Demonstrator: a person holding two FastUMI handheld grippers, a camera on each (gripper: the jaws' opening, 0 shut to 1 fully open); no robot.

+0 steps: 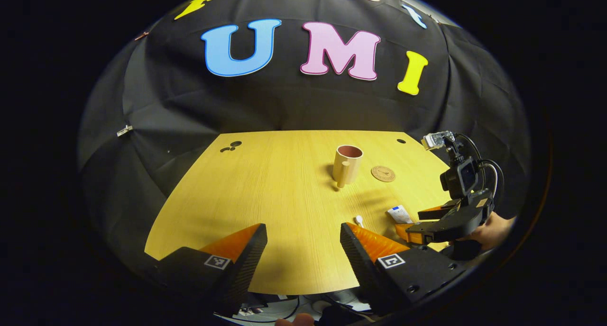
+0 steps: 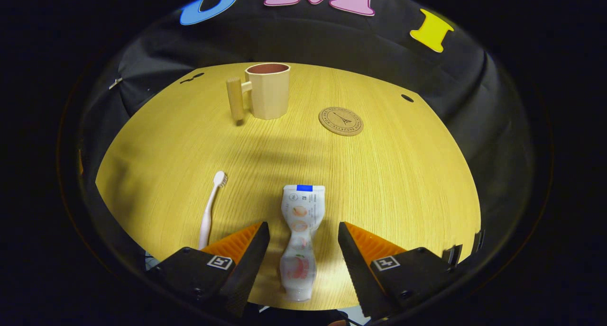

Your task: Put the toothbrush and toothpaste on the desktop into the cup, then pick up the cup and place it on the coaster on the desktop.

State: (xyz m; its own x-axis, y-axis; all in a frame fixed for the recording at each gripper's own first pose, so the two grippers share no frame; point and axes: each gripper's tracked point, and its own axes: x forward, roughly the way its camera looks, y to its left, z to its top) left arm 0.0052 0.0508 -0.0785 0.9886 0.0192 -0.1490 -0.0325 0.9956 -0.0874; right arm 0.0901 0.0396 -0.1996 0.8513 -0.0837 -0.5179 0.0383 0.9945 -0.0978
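The right claw (image 2: 303, 243) hung released, its fingers straddling the toothpaste (image 2: 299, 236) lying flat on the surface (image 2: 403, 174). The left claw (image 1: 303, 245) waited released too. Closing on that soft, waisted tube could have squeezed it sideways into the toothbrush (image 2: 211, 207) just beside it.

Beige cup (image 2: 268, 91), white toothbrush (image 2: 211, 207), wood-grain yellow desktop (image 2: 403, 174).

The table (image 2: 403, 184) is light wood-grain, with small dark holes (image 1: 231, 146) near its far left corner — another hole (image 2: 407, 98) near the far right. Cables (image 1: 284, 309) lie below its near edge.
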